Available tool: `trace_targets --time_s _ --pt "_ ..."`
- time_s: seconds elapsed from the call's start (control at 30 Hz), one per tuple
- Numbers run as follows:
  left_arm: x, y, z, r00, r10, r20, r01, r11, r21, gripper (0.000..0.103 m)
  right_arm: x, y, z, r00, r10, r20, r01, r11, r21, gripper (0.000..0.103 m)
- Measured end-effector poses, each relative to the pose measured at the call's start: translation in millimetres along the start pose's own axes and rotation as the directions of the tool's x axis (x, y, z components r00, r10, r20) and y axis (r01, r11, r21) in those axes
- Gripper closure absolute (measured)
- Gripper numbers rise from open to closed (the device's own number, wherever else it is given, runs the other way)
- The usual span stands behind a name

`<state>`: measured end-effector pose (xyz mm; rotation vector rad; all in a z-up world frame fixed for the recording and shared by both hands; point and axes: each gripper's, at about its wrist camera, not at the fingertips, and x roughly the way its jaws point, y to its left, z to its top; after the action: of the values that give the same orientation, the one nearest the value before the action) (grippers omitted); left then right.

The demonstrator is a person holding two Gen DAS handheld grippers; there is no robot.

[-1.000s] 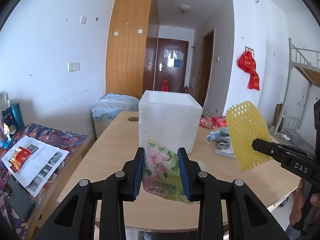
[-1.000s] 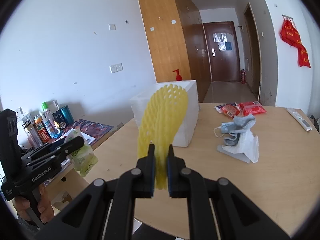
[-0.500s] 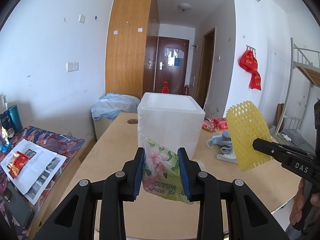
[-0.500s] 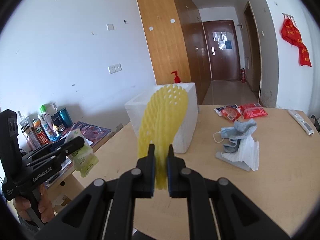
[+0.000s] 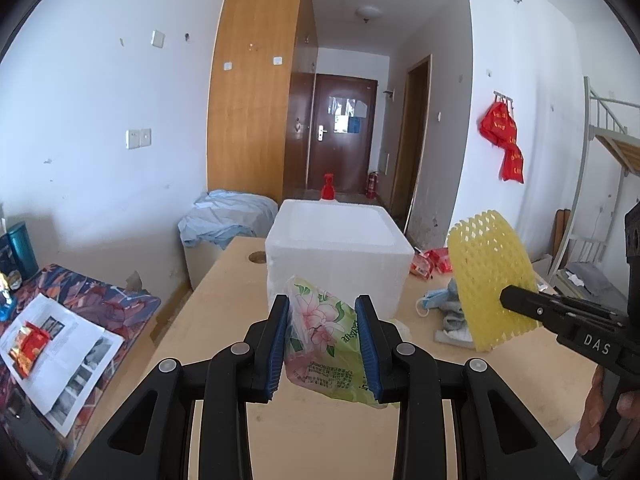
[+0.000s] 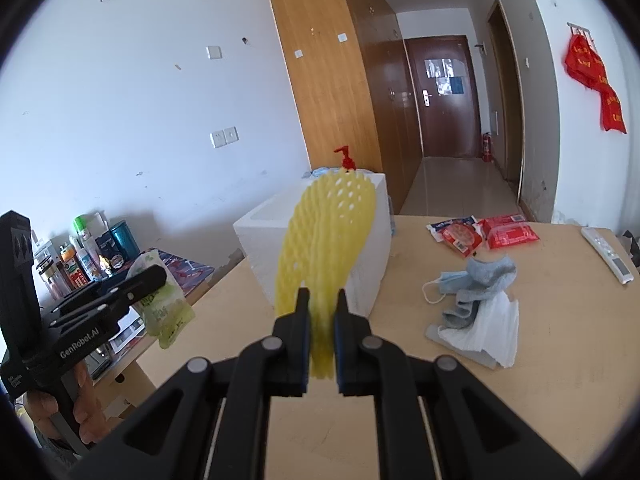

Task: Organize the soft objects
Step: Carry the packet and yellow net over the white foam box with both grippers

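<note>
Tongs held both loads above the table's near edge: left gripper squeezed a soft, crinkly tissue pack; right gripper pinched limp, featherlight foam netting by its lower end, short of the white box.

two hand-held tools point forward and slightly downward, side by side. the left tool is clamped on something wide, the right tool pinched nearly closed on something thin.

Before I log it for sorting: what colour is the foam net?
Yellow, the foam net in the right gripper; clearest in the right wrist view.
</note>
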<state>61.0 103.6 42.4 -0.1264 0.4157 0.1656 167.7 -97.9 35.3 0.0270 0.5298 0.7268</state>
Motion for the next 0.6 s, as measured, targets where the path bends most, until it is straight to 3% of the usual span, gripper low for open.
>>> trace_targets --time_s 0.6 --pt "37 4 36 1.0 0.001 0.02 -0.001 1.0 -0.008 0.068 30 0 32 0.999 0.031 -0.017 -0.031 0.999 -0.012 0.091"
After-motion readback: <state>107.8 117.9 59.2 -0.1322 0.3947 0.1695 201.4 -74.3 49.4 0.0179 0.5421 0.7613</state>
